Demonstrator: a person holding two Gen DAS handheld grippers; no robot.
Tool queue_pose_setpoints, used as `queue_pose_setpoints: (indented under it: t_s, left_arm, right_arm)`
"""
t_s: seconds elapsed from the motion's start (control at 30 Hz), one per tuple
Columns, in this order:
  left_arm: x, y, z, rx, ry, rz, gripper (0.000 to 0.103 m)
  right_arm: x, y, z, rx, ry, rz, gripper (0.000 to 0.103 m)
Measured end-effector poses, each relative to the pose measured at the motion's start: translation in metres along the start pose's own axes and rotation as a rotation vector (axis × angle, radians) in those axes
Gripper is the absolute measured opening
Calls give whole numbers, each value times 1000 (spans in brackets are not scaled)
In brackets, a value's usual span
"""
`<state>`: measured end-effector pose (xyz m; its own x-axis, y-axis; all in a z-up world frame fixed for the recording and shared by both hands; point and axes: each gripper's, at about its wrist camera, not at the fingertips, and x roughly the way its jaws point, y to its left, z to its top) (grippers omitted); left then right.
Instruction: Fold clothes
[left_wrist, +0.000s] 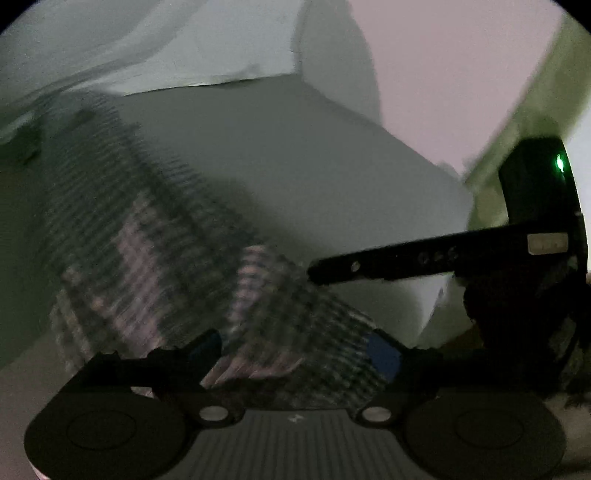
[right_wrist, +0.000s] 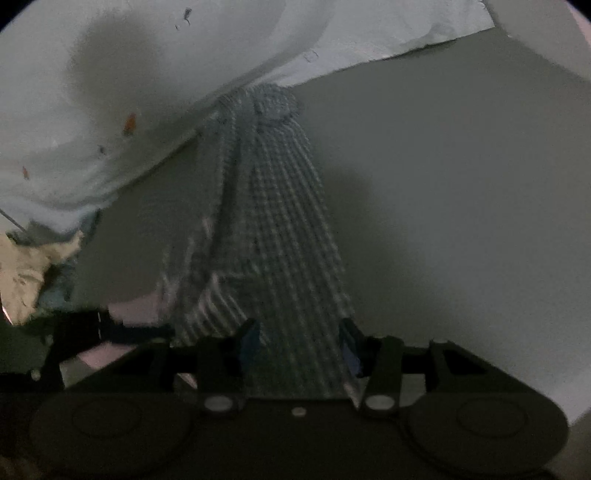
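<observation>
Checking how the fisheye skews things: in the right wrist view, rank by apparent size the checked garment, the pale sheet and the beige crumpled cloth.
1. Pale sheet, largest.
2. Checked garment, though nearness to the camera inflates it.
3. Beige crumpled cloth, smallest, cut by the frame edge.

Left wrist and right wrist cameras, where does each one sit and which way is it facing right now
Left wrist: sits on the left gripper, facing along its fingers at the checked garment between them; the right gripper shows at right.
Right wrist: sits on the right gripper, facing along its fingers down the checked garment hanging to the grey surface; a dark piece of the other rig shows lower left.
Shared: the garment, the grey surface, the pale sheet.
</observation>
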<state>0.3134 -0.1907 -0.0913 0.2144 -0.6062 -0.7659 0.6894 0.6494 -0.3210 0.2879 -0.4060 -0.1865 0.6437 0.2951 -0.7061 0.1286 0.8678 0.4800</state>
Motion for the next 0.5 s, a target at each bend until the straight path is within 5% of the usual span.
queue_pose_setpoints:
  t_s: [0.27, 0.3, 0.33, 0.37, 0.5]
  left_arm:
    - [-35, 27, -23, -183, -47, 83, 88]
    - [-44, 28, -23, -195, -57, 87, 88]
    - [-46, 32, -21, -205, -68, 92, 89]
    - [-49, 35, -20, -215, -79, 98, 89]
    - [-61, 50, -32, -268, -128, 120, 89]
  right_arm:
    - [39, 27, -8, -45, 77, 90, 51]
    - [43, 29, -6, -24, 90, 107, 46]
    - [43, 31, -4, -17, 92, 125, 18]
    - [41, 35, -1, -8, 93, 152, 3]
    - [19, 24, 5, 266, 62, 454, 3]
